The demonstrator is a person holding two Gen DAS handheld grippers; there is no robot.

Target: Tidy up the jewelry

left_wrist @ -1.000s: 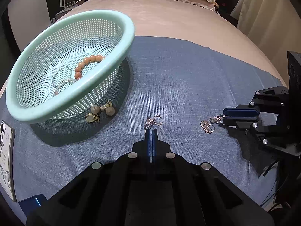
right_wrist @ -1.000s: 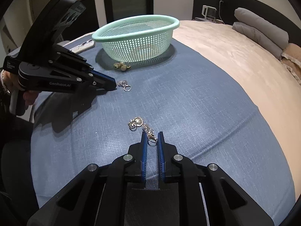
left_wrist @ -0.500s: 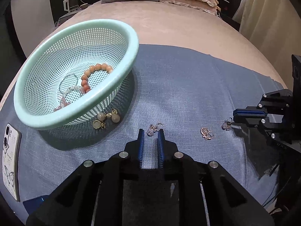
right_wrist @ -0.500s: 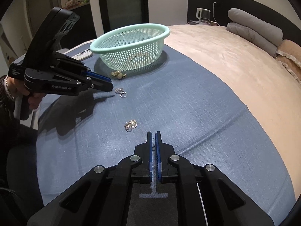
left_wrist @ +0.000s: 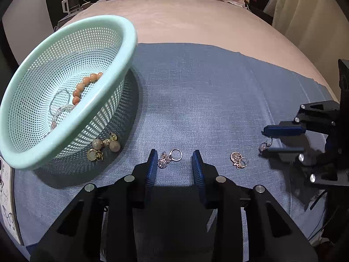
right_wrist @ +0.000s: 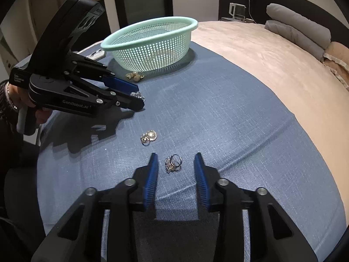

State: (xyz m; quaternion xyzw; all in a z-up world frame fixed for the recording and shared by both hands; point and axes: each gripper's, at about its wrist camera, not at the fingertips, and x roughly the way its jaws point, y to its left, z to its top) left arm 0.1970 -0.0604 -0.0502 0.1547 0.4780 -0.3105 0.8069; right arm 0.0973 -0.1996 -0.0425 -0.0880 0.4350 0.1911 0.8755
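left gripper (left_wrist: 175,160): jaws shut a second ago, now apart and opening around crystal earring (left_wrist: 169,157), pads clear.
right gripper (right_wrist: 175,163): likewise opening; earring (right_wrist: 173,163) released between.
writing: "GenRobot.AI" (right_wrist: 75,104).

My black tongs with blue ribbed pads (left_wrist: 197,170) work over a woven denim-blue cloth (left_wrist: 196,100) beside a mint-green perforated plastic basket (left_wrist: 122,43) holding salmon-orange beads (left_wrist: 84,85).

Right tool (right_wrist: 175,163), jaws opening, straddles an earring (right_wrist: 173,163) on blue cloth (right_wrist: 229,120).
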